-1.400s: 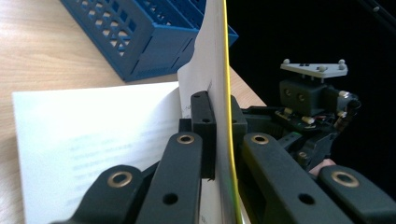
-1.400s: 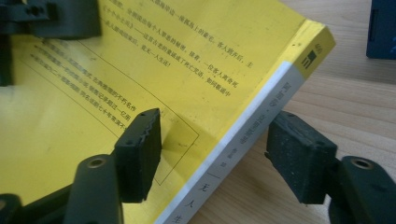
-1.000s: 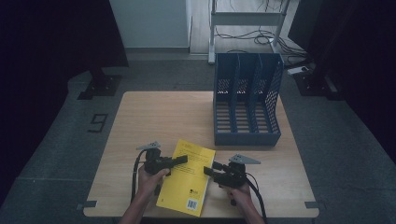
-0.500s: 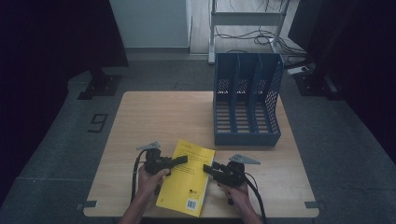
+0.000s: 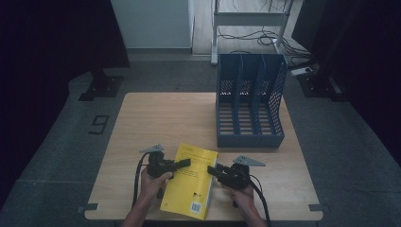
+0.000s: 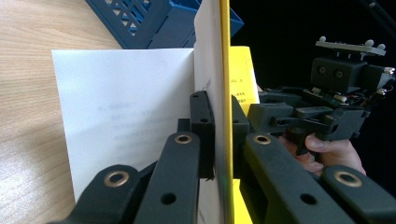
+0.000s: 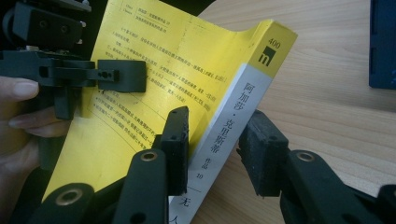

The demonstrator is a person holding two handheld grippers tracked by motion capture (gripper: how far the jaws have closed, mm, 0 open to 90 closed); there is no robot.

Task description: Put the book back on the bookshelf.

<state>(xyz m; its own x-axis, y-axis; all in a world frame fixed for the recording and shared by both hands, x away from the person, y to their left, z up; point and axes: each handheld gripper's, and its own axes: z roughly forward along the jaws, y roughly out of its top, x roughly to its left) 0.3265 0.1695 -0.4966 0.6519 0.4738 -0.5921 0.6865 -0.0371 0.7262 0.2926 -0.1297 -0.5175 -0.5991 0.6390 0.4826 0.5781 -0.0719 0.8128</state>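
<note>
Blue file rack [image 5: 250, 101] stands on the far right part of the wooden table [image 5: 156, 120]. It has 3 upright slots with perforated side walls and a slatted floor; all 3 slots hold nothing. It sits well apart from the grippers.

Yellow book [image 5: 189, 182] lies at the near edge of the table, between the 2 hands, its cover partly lifted.

Writing: the right gripper view gives the spine [image 7: 224, 140], white with vertical Chinese characters, a small "10" lower down, and a yellow top block printed "400" over a dark square logo with an "m". The yellow back cover carries lines of small dark print, too fine to read. In the high view a barcode patch sits near the book's lower corner. The open white page [image 6: 126, 107] in the left gripper view shows faint print, unreadable.

Left gripper [image 6: 219, 135]: jaws clamped on the yellow cover's edge, pads pressed on both faces.

Right gripper [image 7: 217, 149]: jaws straddle the spine and have just been closing; the left pad touches the back cover, while the right pad stands just off the spine.
</note>
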